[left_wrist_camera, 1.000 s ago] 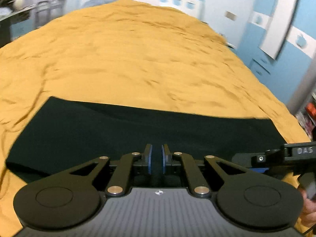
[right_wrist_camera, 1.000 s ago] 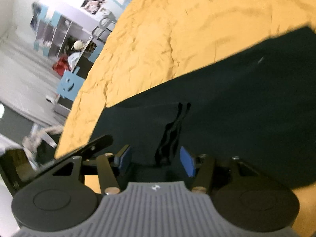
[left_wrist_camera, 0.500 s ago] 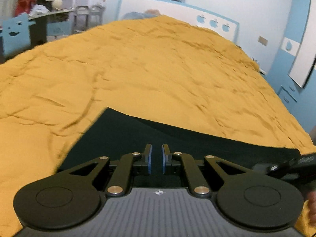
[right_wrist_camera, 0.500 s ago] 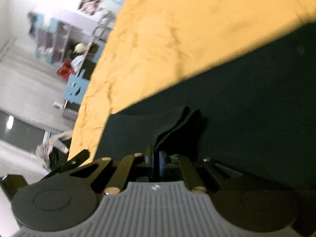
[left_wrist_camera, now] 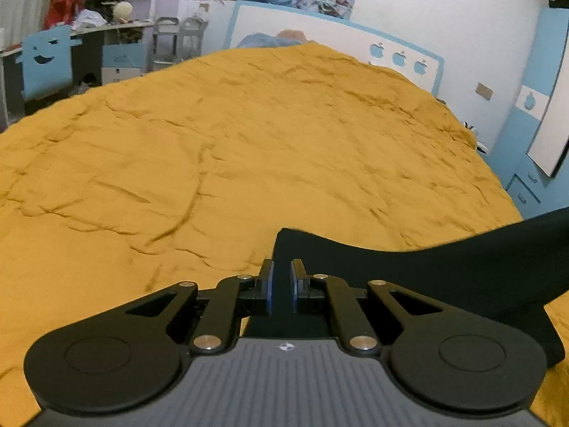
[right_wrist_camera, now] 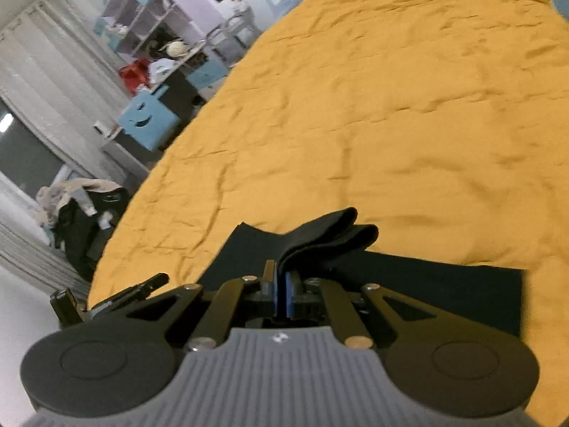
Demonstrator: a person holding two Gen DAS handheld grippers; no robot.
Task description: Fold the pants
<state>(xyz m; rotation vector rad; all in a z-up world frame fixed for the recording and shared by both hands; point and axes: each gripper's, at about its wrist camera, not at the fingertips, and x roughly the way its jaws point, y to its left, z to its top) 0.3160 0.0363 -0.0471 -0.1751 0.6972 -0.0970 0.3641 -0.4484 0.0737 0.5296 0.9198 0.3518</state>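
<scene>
The left gripper (left_wrist_camera: pixel 281 286) is clamped on a corner of the black pants (left_wrist_camera: pixel 444 274), its 2 blue-padded jaws pressed against dark fabric that rises between them to a point just above the fingertips. From there the cloth sweeps off to the right in a raised band, clear of the mustard-yellow bedspread (left_wrist_camera: pixel 249 149) along its upper edge, and runs out of the left wrist view at the right side. The right gripper (right_wrist_camera: pixel 281 291) is likewise closed on the pants (right_wrist_camera: pixel 426 284), jaws nearly together with a bunched fold of several layers sticking up and curling rightward beyond the tips. Below and to the right of that fold, more of the garment lies flat on the bedspread (right_wrist_camera: pixel 391 106), ending in a straight edge. In the right wrist view a black part of the other gripper shows at lower left. Beyond the bed stand a white-and-blue headboard (left_wrist_camera: pixel 402 57) with 3 apple cut-outs and a blue smiley-face chair (left_wrist_camera: pixel 44 66).
</scene>
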